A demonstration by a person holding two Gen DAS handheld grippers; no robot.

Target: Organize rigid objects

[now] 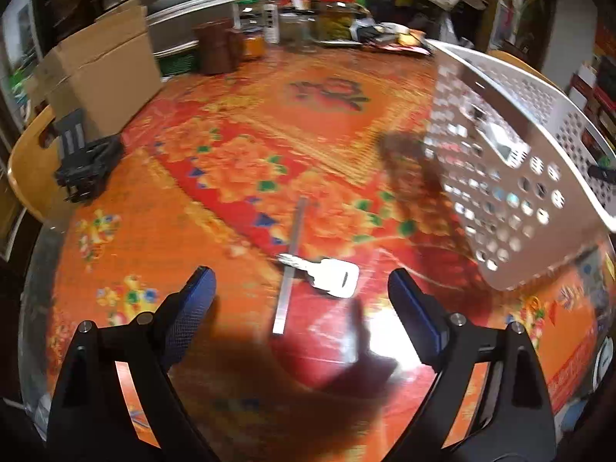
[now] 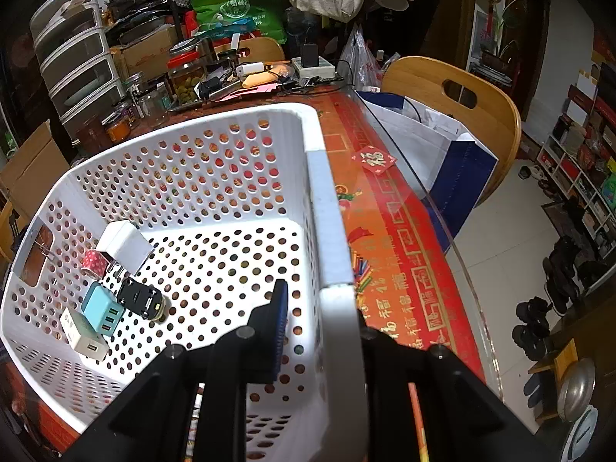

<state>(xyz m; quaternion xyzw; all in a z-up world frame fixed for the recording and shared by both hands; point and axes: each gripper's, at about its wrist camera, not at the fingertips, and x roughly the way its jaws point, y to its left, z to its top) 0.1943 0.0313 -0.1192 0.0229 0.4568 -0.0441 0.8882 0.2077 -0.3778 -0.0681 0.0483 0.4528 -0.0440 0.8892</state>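
Observation:
A metal ruler [image 1: 291, 265] lies on the orange flowered tablecloth, with a silver key [image 1: 335, 277] resting across it. My left gripper [image 1: 300, 273] hovers just short of them, open, with nothing between its blue pads. The white perforated basket [image 1: 519, 146] stands tilted at the right. In the right wrist view my right gripper [image 2: 331, 327] is shut on the near rim of the basket [image 2: 319, 192], one finger [image 2: 279, 323] inside the wall. Inside lie a white charger [image 2: 125, 246], a blue charger [image 2: 102, 308], a black adapter [image 2: 140, 298] and a dotted tape roll [image 2: 94, 261].
A black folded object [image 1: 86, 169] sits at the table's left edge near a cardboard box [image 1: 100, 73]. Jars and clutter [image 1: 300, 23] line the far side. A wooden chair [image 2: 454, 104] with a paper bag [image 2: 442, 142] stands beyond the glass table edge.

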